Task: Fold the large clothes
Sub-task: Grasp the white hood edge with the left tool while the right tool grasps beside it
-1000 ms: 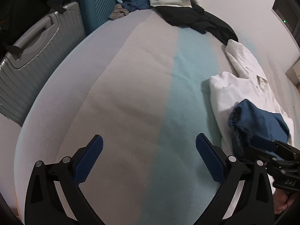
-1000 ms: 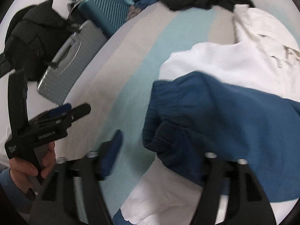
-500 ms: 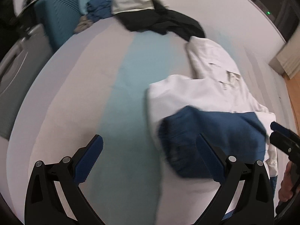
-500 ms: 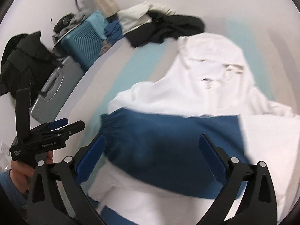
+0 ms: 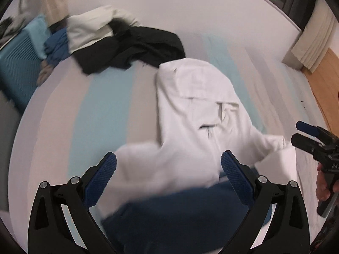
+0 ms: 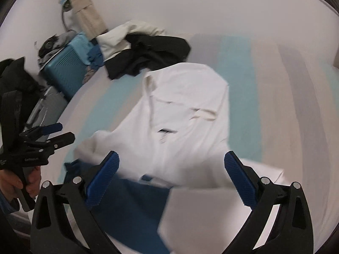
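A white and blue garment (image 5: 190,131) lies spread on the bed (image 5: 101,110), which has pale blue and beige stripes. Its white part lies toward the wall and its dark blue part at the near edge, under both tools. The left tool (image 5: 168,176) hangs over the garment with its fingers wide apart and nothing between them. The right tool (image 6: 171,174) also hangs over the garment with fingers wide apart and empty. Behind the garment, near the wall, a black garment (image 5: 137,48) lies in a heap with a cream one (image 5: 89,27). Left of the garment, beside the bed, stands a teal suitcase (image 6: 65,72)
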